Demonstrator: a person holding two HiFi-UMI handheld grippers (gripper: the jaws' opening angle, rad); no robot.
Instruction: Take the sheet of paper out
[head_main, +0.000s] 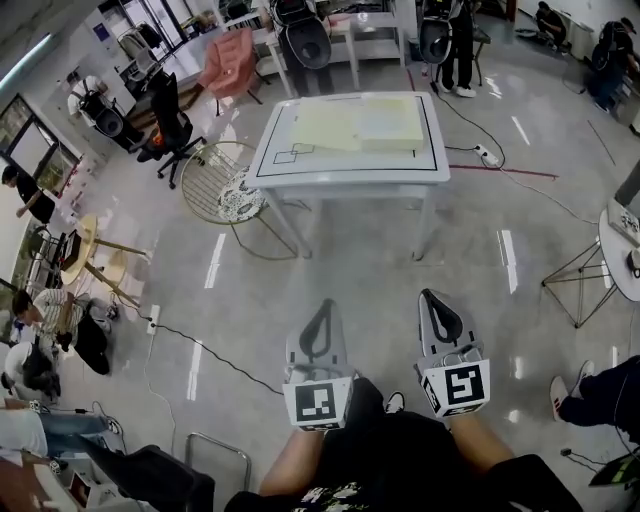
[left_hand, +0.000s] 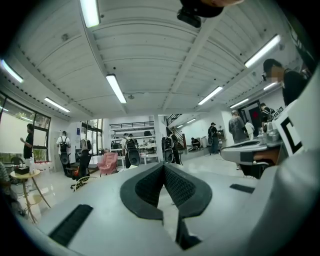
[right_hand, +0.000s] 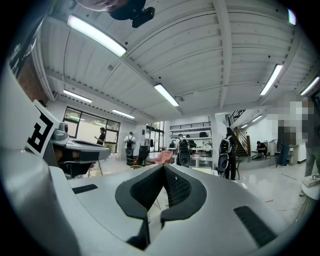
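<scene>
Status at this moment, as read from my remote station.

Left gripper (head_main: 322, 305): held low in front of the operator's body, pointing level toward the table (head_main: 350, 178). In the left gripper view its fingers (left_hand: 150, 186) meet tip to tip with nothing between them: closed and empty.

Right gripper (head_main: 431, 295): held beside the left one, also pointing level. In the right gripper view its fingers (right_hand: 148, 189) likewise meet at the tips with nothing between them: closed and empty.

Task item: the sheet of paper (head_main: 355, 125) shows as a pale yellow rectangle lying flat on the white table, toward the far right part of the top. From this range I cannot tell whether it is a single sheet, a stack, or paper inside a cover. A black outline runs round the table top, with a small black square (head_main: 290, 153) marked at the near left.

Clearance: both grippers are well apart from the table, with open grey floor (head_main: 370, 260) between.

Surroundings: a round wire-frame stand (head_main: 215, 180) sits just left of the table. A pink chair (head_main: 232, 62) and a black office chair (head_main: 170, 120) stand further left. A power strip (head_main: 486, 154) with a cable lies on the floor to the table's right. Several people occupy the room's edges.
</scene>
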